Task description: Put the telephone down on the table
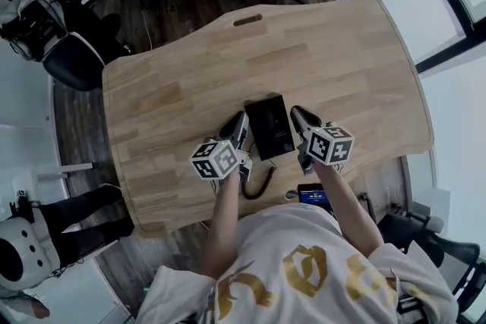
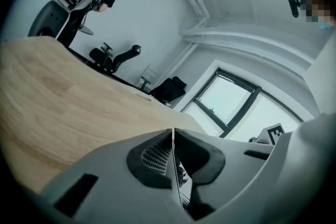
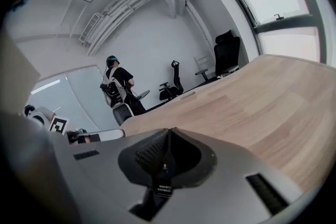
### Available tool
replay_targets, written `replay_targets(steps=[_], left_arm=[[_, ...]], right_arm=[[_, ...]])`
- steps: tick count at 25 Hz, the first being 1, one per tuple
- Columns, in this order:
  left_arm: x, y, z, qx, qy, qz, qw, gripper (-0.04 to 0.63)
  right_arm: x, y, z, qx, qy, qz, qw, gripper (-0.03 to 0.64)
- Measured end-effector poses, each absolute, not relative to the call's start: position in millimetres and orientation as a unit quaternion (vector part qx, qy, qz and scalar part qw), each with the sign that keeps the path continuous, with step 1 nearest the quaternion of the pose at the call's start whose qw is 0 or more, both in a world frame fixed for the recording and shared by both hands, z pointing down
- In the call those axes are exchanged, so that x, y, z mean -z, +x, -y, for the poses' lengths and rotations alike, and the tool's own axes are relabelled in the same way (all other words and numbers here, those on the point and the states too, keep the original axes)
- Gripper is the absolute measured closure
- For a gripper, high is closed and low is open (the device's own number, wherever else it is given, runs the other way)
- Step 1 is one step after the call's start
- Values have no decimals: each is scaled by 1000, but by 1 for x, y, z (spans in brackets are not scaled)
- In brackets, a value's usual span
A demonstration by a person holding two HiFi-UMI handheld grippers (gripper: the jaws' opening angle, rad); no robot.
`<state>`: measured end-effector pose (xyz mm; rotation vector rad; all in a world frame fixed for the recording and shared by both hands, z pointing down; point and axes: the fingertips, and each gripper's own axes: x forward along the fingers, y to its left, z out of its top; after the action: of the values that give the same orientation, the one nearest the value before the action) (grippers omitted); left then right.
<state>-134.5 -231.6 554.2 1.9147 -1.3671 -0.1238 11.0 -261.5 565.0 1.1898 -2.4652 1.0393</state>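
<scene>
A black telephone lies flat on the wooden table near its front edge, and its coiled cord trails toward me. My left gripper sits just at the phone's left edge, my right gripper at its right upper corner. In the left gripper view the jaws of the left gripper meet in a thin seam with nothing between them. The right gripper in its own view is shut the same way, over bare wood. Neither gripper view shows the telephone.
A slot is cut near the table's far edge. Office chairs and a standing person are beyond the far left corner. Windows run along the right. A small device with a blue screen hangs at the near edge.
</scene>
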Motion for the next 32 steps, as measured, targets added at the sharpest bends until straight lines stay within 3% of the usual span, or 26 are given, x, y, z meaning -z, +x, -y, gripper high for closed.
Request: replay_targets(steps=[7, 16, 22, 32], left_arm=[[-513, -128, 211, 32, 780, 546, 304, 580], [-484, -130, 172, 25, 787, 557, 263, 583], [-452, -114, 154, -33, 812, 558, 168, 583], [-439, -107, 138, -26, 817, 553, 162, 586]], right_arm=[[-526, 9, 233, -332, 386, 858, 60, 600], [-499, 3, 189, -290, 388, 873, 54, 601], [-480, 7, 173, -266, 392, 880, 44, 601], [-463, 15, 154, -233, 401, 885, 46, 604]])
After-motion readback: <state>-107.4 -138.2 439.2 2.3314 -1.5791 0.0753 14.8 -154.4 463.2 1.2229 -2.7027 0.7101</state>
